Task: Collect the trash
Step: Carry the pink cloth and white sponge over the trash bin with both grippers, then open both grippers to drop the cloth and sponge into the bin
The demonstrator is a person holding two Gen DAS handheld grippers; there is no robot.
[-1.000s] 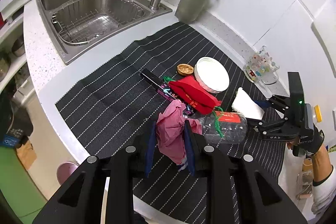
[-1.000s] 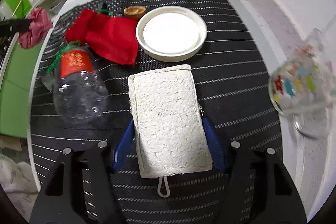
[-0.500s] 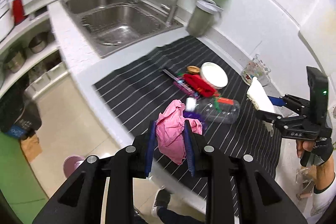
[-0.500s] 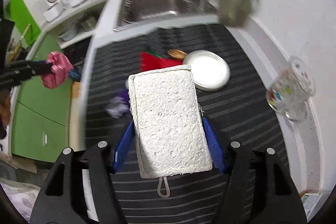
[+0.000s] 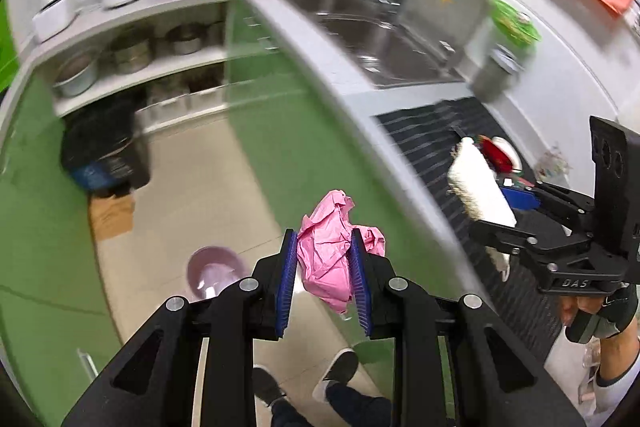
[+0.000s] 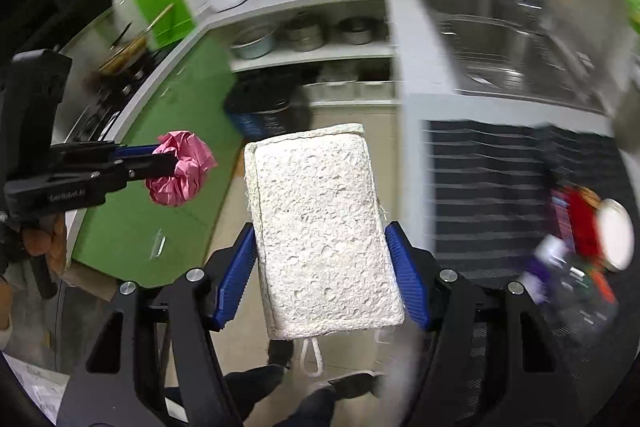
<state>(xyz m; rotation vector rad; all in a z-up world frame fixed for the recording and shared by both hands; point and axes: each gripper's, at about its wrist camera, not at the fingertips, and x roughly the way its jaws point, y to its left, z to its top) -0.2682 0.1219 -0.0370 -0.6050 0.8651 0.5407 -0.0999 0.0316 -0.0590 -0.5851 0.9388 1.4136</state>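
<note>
My left gripper [image 5: 322,253] is shut on a crumpled pink paper wad [image 5: 332,251] and holds it out over the kitchen floor, past the counter edge. It also shows in the right wrist view [image 6: 160,165], with the wad [image 6: 180,179] at its tips. My right gripper [image 6: 320,239] is shut on a white rectangular sponge [image 6: 320,227] and holds it in the air near the counter edge; the sponge also shows in the left wrist view [image 5: 478,187]. A red pouch [image 6: 580,223], a clear plastic bottle [image 6: 580,291] and a white dish [image 6: 616,239] lie on the striped mat [image 6: 480,195].
A small purple bin [image 5: 214,269] stands on the floor below left of my left gripper. A dark trash bin [image 5: 104,151] stands by the shelves of pots. The sink [image 5: 384,39] is set in the counter beyond the mat. The person's feet [image 5: 336,371] are below.
Both grippers have swung left, away from the mat and out over the floor, each carrying its object. The view now faces the shelves and green cabinets. The purple bin has come closer.
</note>
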